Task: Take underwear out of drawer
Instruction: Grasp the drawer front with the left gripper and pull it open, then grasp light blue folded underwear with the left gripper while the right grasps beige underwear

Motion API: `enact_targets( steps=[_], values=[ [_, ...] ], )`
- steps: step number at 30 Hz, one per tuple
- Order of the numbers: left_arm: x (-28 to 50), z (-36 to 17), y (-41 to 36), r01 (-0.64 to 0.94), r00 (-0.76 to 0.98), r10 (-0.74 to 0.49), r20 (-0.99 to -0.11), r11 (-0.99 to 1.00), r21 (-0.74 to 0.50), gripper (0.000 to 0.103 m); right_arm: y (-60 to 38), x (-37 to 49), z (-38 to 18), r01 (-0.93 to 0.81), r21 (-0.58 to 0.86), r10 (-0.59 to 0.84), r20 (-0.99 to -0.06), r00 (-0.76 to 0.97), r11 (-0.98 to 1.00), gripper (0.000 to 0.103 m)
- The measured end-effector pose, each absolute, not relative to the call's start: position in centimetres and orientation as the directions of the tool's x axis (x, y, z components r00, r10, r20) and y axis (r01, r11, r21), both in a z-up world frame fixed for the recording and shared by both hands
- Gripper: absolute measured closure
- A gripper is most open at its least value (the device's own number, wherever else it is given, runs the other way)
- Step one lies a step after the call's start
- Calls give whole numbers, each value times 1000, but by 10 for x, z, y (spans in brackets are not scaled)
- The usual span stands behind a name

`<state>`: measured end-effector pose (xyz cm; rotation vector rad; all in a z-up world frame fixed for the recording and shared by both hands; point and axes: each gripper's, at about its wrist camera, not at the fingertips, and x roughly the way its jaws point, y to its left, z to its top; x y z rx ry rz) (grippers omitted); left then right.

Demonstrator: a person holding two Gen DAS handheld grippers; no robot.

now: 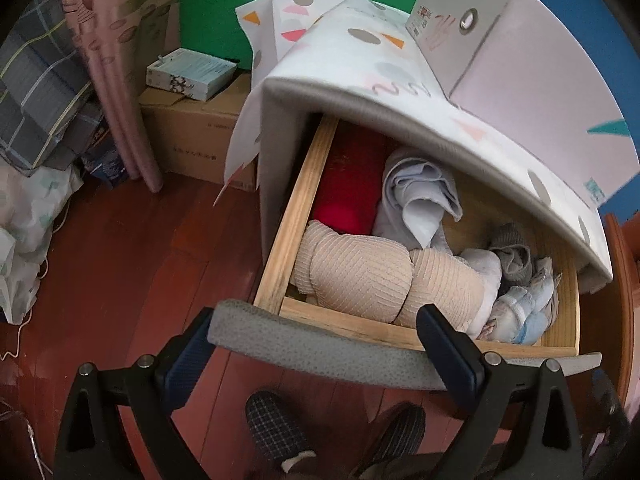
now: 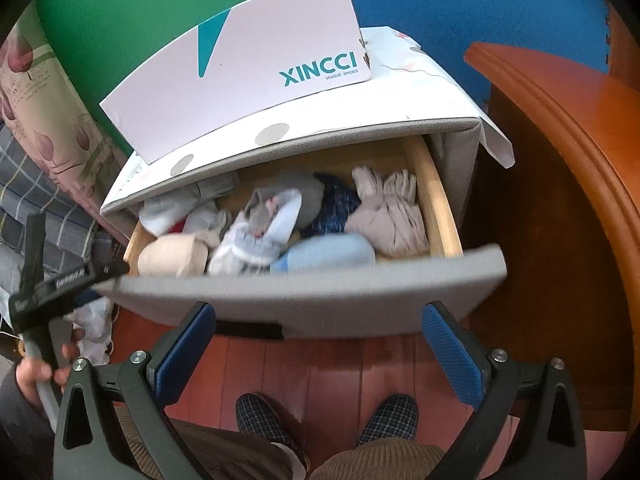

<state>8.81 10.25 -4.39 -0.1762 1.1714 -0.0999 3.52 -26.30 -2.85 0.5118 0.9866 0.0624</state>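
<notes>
The drawer (image 1: pixel 276 248) is standing open, holding a beige bra (image 1: pixel 360 284), a red cloth (image 1: pixel 348 188) and small socks (image 1: pixel 516 312), while the left gripper (image 1: pixel 316 344) and right gripper (image 2: pixel 320 344) are hanging spread wide, gripping nothing.

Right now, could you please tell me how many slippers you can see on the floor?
2: one slipper sits on the left and the other slipper on the right, both on the wooden floor below the open drawer.
</notes>
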Motion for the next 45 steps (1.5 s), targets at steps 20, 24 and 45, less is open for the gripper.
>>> enact_targets(
  steps=[20, 24, 45],
  values=[
    [47, -50, 122, -16, 354, -188, -916, 978, -207, 1, -287, 62, -15, 97, 335, 268, -871, 412, 937, 22],
    [49, -50, 122, -22, 355, -185, -916, 978, -207, 1, -300, 81, -26, 117, 338, 285, -900, 329, 934, 32],
    [62, -8, 112, 48, 418, -93, -903, 996, -80, 3, -277, 135, -104, 166, 215, 207, -976, 63, 962, 60]
  ],
)
